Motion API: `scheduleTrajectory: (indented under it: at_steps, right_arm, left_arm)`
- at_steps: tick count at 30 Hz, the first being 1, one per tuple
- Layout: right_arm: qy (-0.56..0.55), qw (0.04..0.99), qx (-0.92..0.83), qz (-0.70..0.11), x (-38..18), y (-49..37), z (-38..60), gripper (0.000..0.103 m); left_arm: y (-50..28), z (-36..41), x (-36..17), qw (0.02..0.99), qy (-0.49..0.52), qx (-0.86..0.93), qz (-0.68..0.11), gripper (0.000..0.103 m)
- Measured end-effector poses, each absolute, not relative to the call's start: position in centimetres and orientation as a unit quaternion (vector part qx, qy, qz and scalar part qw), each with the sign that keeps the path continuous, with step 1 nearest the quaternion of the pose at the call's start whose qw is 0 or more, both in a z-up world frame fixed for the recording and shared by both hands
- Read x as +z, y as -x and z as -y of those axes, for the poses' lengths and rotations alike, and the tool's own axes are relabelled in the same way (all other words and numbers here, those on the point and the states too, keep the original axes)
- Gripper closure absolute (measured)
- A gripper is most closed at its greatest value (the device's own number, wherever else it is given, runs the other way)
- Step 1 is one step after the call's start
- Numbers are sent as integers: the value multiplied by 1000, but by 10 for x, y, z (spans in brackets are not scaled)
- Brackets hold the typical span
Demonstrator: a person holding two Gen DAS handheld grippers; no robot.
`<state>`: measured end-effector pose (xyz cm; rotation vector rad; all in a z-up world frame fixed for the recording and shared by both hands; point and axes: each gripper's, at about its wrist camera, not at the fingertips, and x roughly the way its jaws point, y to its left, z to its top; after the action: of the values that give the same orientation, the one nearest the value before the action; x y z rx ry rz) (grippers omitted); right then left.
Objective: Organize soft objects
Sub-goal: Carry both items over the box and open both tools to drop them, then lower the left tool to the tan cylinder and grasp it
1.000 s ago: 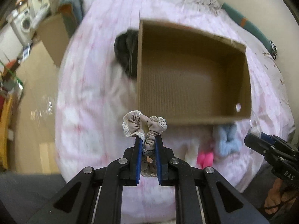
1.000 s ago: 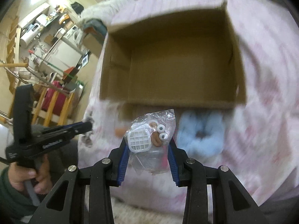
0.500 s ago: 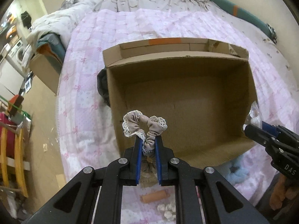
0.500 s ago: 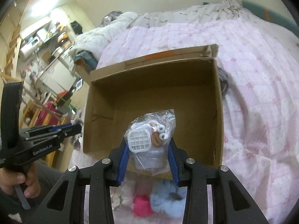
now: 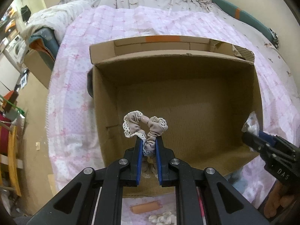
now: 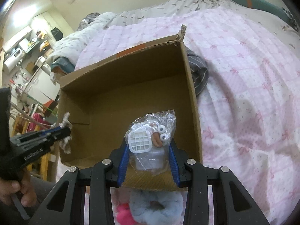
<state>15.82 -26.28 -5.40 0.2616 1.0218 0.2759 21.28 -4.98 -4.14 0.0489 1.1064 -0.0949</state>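
An open cardboard box (image 5: 187, 101) lies on the pink bedspread, its inside bare. My left gripper (image 5: 148, 146) is shut on a beige lace-edged scrunchie (image 5: 144, 126) and holds it over the box's near left corner. It also shows in the right wrist view (image 6: 61, 131). My right gripper (image 6: 149, 150) is shut on a clear plastic bag of small toy parts (image 6: 151, 136) over the box's near right part (image 6: 120, 97); it also shows in the left wrist view (image 5: 251, 136).
A fluffy blue scrunchie (image 6: 155, 206) and a pink soft item (image 6: 123, 213) lie on the bed in front of the box. An orange roll (image 5: 146, 206) and a white lumpy item (image 5: 161, 218) lie nearby. Dark grey cloth (image 6: 198, 73) lies right of the box.
Both grippers have moved forward and up over the box with their loads. The box now fills the views from closer, and the items in front of it have slid below the fingers.
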Motion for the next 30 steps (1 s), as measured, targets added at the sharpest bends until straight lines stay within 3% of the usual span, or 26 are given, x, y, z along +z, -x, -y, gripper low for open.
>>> scheduleTrajectory:
  at_steps: [11,13,14,15,17,27,30]
  right_arm:
    - [-116,850,134,-496,-58,-158,256,62]
    - [-137,845,146,-496,-59,-160,258,62]
    - [-150,841,151,-497,-60,-161,259,58]
    - [-156,840,149,-498,-60,-161,260,44]
    - [-169,841,146,-492,-59,-160,264,25]
    - [-156,846,140,-491,-46,-149,264,23]
    - [-185,838,139,-494,-36,-129,268,13]
  left_arm:
    - [-216,65,-60,852,-16,-44,-521,87]
    - [-215,70,-61,849,-15,-61,-525,78]
    - [-214,72,-60,850,-21,-59,-523,60]
    - [-213,74,-58,852,-28,-50,-520,33]
    - [-210,74,-52,863,-27,-42,-503,20]
    - [-185,55,-11,863,2,-49,-503,20]
    - [-156,43,10,865,14,-69,-497,20]
